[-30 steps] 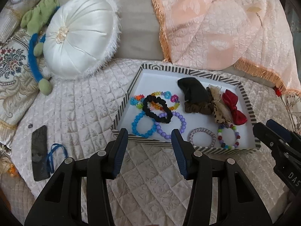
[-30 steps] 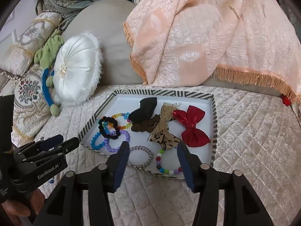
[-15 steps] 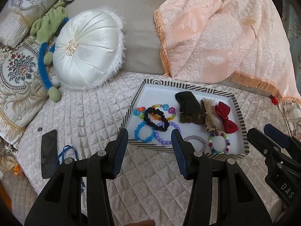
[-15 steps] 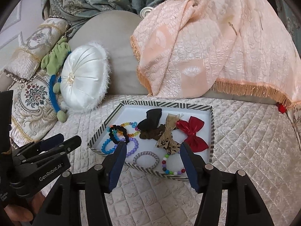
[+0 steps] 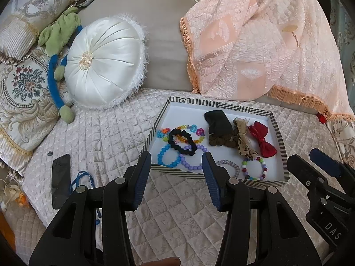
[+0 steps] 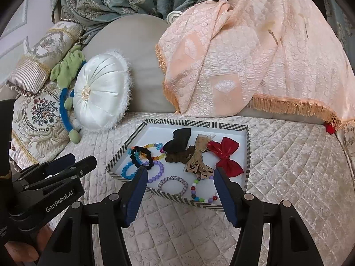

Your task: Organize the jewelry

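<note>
The jewelry tray (image 5: pixel 277 133) lies beyond both spread, empty tongs (image 5: pixel 176 170) (image 6: pixel 180 188), apparently untouched.

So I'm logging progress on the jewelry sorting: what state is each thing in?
left gripper: open, empty
right gripper: open, empty, jaws just widening
tray: holds everything
black scrunchie: lying across the bracelets
red bow: flat, at the tray's right
phone: screen dark, on the quilt
</note>
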Available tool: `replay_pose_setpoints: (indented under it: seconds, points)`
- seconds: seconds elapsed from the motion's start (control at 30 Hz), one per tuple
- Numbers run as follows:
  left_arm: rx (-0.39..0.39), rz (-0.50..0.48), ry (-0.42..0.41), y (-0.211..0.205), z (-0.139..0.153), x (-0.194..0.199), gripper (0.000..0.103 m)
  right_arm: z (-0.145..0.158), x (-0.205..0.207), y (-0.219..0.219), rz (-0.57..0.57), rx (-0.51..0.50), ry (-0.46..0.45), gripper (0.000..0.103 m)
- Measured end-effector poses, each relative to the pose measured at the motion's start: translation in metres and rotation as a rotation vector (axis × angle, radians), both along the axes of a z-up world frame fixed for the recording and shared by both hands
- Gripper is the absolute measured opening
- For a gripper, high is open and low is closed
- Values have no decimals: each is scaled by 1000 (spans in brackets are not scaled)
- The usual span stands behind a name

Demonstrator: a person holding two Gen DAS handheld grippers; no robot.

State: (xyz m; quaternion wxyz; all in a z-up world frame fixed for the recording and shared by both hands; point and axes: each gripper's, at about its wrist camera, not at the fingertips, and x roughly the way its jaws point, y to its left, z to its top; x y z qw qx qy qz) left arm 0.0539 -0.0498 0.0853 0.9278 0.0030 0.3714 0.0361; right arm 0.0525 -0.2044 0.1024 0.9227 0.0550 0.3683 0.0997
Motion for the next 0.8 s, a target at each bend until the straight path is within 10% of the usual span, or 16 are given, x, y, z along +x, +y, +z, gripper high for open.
replay_pose_setpoints:
  seconds: [0.8]
  points:
    - [13,-3,-4,0,0,0,47,0,1,0,4,-11,6,61]
